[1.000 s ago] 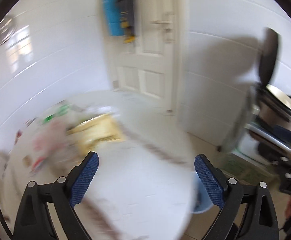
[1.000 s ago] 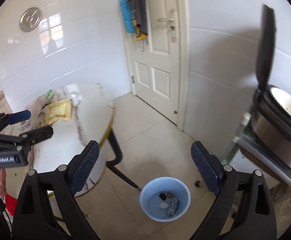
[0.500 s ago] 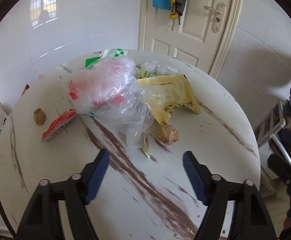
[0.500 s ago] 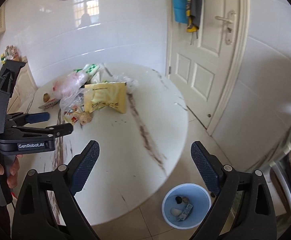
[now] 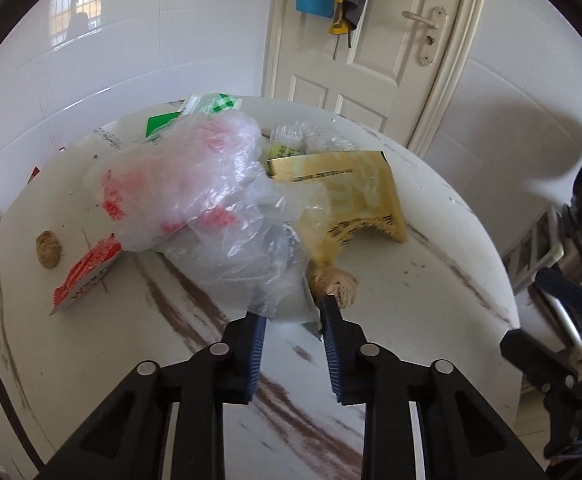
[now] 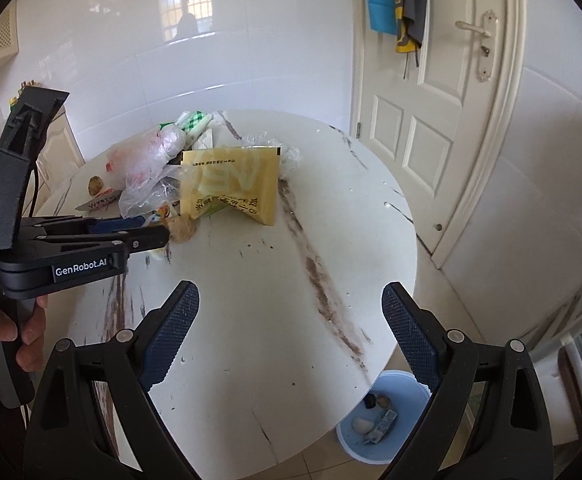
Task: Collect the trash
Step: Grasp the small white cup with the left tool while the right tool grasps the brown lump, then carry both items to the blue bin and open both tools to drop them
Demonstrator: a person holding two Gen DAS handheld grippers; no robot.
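while the left gripper (image 5: 293, 318) closes on the clear plastic bag (image 5: 251, 256) at the table (image 5: 431, 280) centre, thin film may slip free or drag the brown lump (image 5: 333, 282); right gripper (image 6: 291, 330) agape, empty.

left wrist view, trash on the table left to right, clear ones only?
Brown lump → red-and-white wrapper → clear plastic bag with red print → second brown lump → yellow packet.

You are seeing "GenRobot.AI" in white letters on the side of the left tongs (image 6: 159, 226). Print on the yellow packet (image 6: 233, 184) and red wrapper (image 5: 85, 274) is showing too blurred to read.
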